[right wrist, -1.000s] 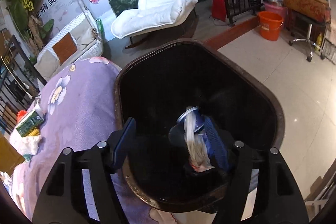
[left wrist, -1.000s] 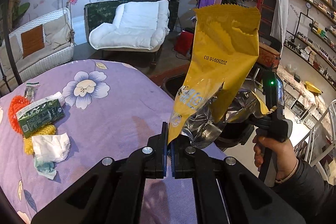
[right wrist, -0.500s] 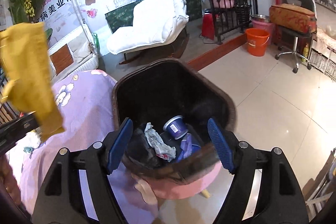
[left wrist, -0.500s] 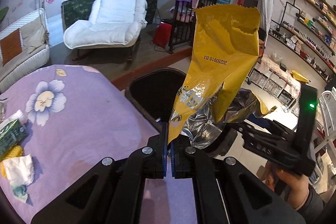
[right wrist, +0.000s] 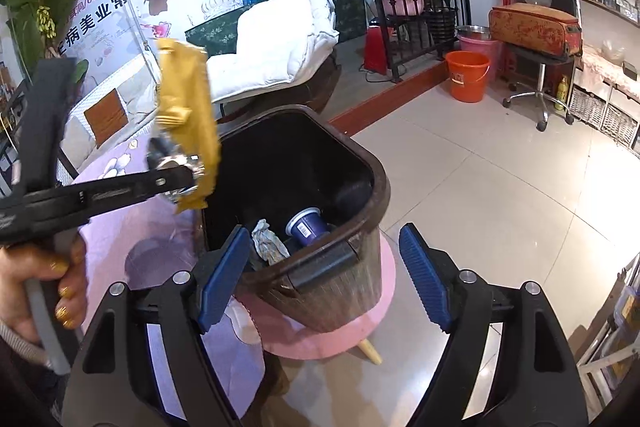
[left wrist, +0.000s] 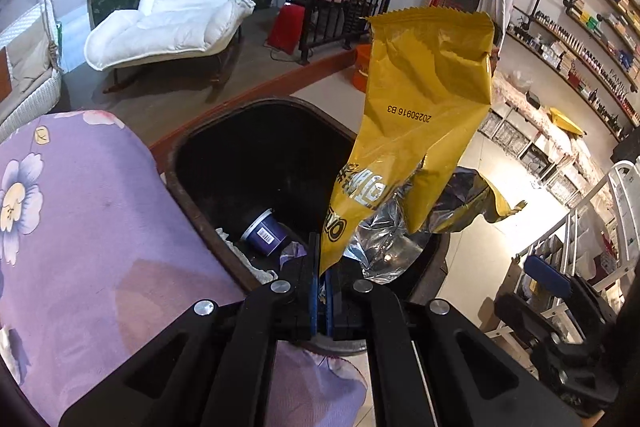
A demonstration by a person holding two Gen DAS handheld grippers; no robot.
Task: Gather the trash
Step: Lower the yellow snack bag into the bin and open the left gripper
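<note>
Left wrist view: the left tool [left wrist: 322, 291] is clamped fully on the lower corner of a yellow snack bag [left wrist: 420, 119]. The bag's long axis runs upward, open foil end low, over the near rim of the dark bin [left wrist: 176, 163]. A purple cup [left wrist: 264, 233] lies inside. The purple desk [left wrist: 100, 227] adjoins the bin.

Right wrist view: the right tool [right wrist: 320, 275] holds nothing, jaws opening. Only here: the bin's pink stool [right wrist: 384, 287], open tiled floor [right wrist: 500, 187] beyond, and the hand [right wrist: 44, 287] on the left tool's handle.
</note>
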